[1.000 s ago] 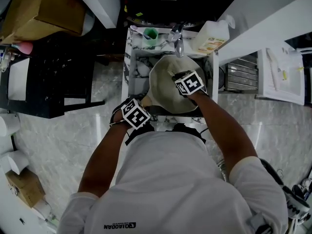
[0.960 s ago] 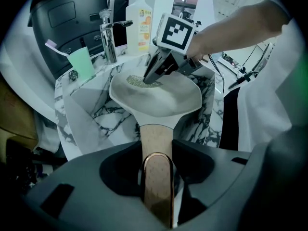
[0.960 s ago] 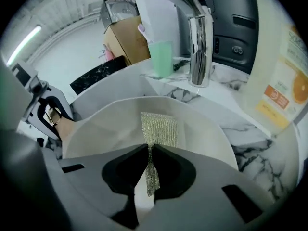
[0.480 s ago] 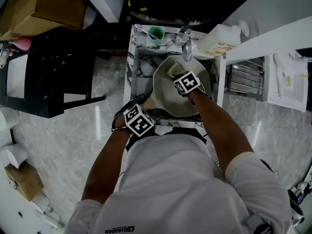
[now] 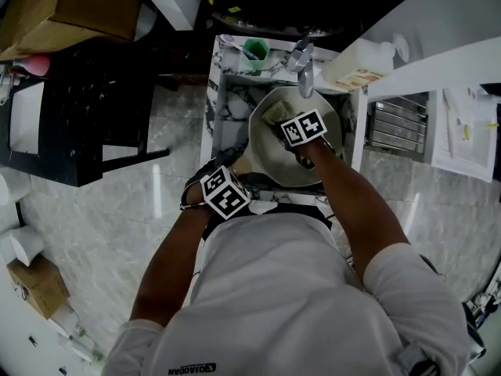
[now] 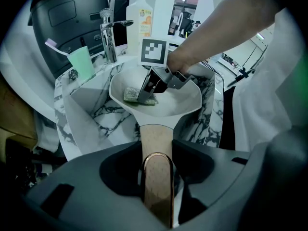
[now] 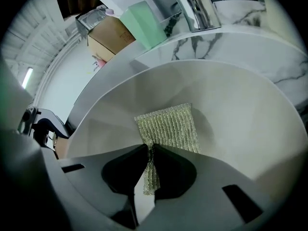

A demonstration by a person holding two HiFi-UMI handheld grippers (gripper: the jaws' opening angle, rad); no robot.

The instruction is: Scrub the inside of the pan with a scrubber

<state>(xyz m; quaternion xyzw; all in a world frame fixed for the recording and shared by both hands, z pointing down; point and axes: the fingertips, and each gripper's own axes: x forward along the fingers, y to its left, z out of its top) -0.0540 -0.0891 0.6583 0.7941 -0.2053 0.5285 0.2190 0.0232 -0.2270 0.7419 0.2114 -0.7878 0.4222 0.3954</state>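
A cream pan [image 5: 313, 167] sits tilted in the marble sink, seen also in the left gripper view [image 6: 183, 102]. Its tan handle [image 6: 156, 138] runs between the jaws of my left gripper [image 6: 157, 160], which is shut on it. My right gripper [image 7: 149, 153] is inside the pan, shut on one edge of a green-gold mesh scrubber [image 7: 169, 125]. The scrubber lies flat against the pan's inner wall [image 7: 236, 129]. From the head view, the right gripper [image 5: 286, 122] presses the scrubber [image 5: 274, 113] on the pan's far left side.
A chrome faucet [image 6: 108, 30] stands behind the sink [image 6: 96, 114], its spout over the pan's far rim. A green cup [image 6: 82, 64] with a toothbrush is at the back left, a soap bottle [image 6: 141, 16] at the back right. A metal rack [image 5: 391, 124] lies right of the sink.
My right gripper has slid the scrubber a little toward the pan's far left side. The left gripper keeps its hold on the handle. The head camera shifted slightly.
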